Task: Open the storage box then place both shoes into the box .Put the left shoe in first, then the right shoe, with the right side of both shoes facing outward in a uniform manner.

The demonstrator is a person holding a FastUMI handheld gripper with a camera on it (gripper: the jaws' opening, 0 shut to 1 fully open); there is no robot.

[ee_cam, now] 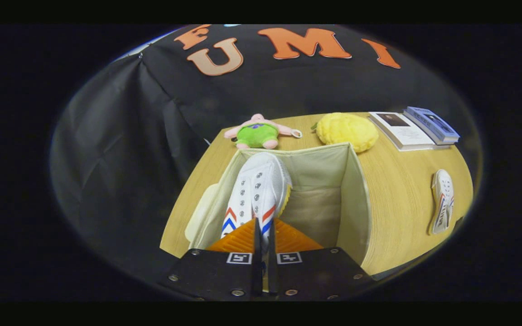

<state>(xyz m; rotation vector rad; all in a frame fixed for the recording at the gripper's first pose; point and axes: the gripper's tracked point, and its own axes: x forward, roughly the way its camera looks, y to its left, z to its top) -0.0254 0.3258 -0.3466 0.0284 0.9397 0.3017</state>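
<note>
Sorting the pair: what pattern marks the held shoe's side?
Red and blue chevron stripes on the white shoe pinched by the hand-held gripper, gripper view.

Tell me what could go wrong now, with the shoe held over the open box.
The gripper pinches only the heel end of the white shoe, so it might slip or swing. Its toe hangs near the storage box wall and could catch. The second shoe lies well beside the box.

Staged recording booth arranged as a home setting: black cloth wall (120, 136) behind a wooden surface (406, 194) carrying household items, namely a plush toy (257, 132), yellow cushion (347, 130), books (417, 127), shoe (442, 201) and fabric storage box (351, 181).
</note>
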